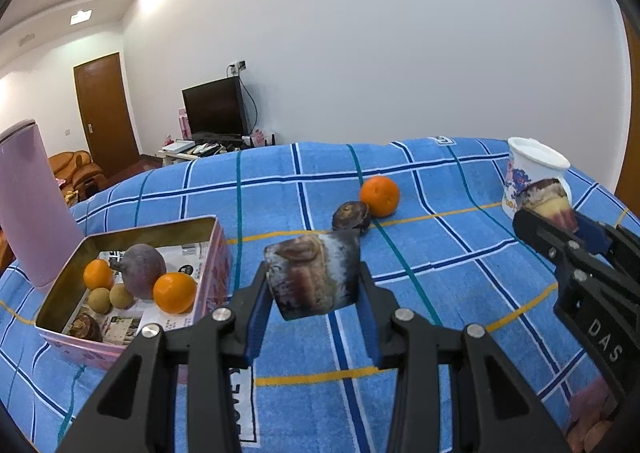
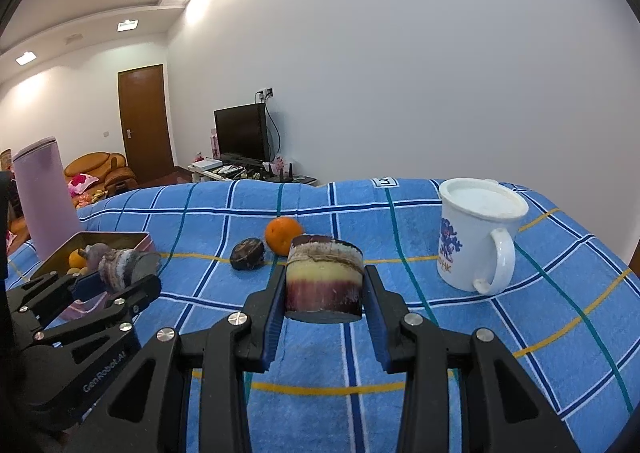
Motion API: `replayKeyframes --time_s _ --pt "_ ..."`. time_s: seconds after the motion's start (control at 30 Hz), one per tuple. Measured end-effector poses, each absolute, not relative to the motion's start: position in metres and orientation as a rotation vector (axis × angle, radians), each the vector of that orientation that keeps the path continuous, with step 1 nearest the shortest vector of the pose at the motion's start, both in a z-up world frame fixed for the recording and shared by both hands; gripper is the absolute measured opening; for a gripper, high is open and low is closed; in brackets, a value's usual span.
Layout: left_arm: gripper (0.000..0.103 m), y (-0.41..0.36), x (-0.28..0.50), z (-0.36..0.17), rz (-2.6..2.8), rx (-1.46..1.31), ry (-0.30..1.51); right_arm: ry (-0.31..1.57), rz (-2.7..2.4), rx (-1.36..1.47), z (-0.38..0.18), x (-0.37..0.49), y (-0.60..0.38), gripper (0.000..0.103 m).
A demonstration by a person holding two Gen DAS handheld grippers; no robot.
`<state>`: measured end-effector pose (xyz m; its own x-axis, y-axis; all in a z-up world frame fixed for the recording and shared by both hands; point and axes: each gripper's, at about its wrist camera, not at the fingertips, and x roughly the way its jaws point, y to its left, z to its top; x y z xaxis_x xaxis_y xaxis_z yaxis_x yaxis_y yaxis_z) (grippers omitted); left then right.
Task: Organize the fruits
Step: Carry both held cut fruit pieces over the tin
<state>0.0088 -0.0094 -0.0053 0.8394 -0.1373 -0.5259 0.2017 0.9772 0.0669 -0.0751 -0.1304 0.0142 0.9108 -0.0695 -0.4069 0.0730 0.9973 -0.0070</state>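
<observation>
Our left gripper [image 1: 314, 285] is closed on a short cane piece [image 1: 314, 277], mottled brown and grey, its pads pressing both sides. We hold it tilted in the air above the blue checked cloth [image 1: 440, 273], just right of the tin [image 1: 218, 253]. Our right gripper [image 2: 324, 289] is clamped the same way on a second cane piece [image 2: 324, 277], banded purple and cream, upright between the pads and clear of the cloth.

The tin is open and sits at the left, in front of a pink canister [image 1: 30, 205]. Inside it lie two oranges [image 1: 175, 292], one near the front wall and one toward the back left, with a large purple fruit [image 1: 142, 269] between them. Two small tan fruits [image 1: 108, 299] lie side by side beside these, and a brown round fruit [image 1: 84, 327] rests in the near corner.

Out on the cloth, beyond both grippers, a loose orange [image 2: 283, 235] sits touching or nearly touching a dark round fruit [image 2: 247, 253] on its left. A white mug [image 2: 476, 237] with a blue print stands upright at the right, handle toward us, well apart from those two fruits.

From the right wrist view our left gripper shows at the left edge with its piece held over the tin's near corner.
</observation>
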Motion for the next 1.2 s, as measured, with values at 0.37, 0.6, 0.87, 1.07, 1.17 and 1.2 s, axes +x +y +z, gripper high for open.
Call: replayKeyframes --time_s 0.37,0.6,0.87,1.07,1.17,1.2 --pt "0.041 0.007 0.008 -0.004 -0.168 0.109 0.558 0.450 -0.043 0.012 0.011 -0.078 -0.112 0.039" --pt "0.041 0.026 0.008 0.002 -0.161 0.110 0.547 0.475 -0.015 0.017 0.009 -0.073 -0.096 0.039" --pt "0.041 0.059 0.015 0.014 -0.108 0.133 0.489 0.493 0.019 0.014 0.010 -0.063 -0.073 0.039" --pt "0.041 0.089 0.022 0.015 -0.071 0.109 0.481 0.487 0.052 0.034 0.013 -0.057 -0.051 0.039" --pt "0.041 0.103 0.027 0.014 -0.058 0.089 0.488 0.490 0.073 0.034 0.011 -0.052 -0.036 0.039" --pt "0.041 0.108 0.028 0.014 -0.053 0.081 0.489 0.491 0.082 0.033 0.011 -0.050 -0.029 0.039"
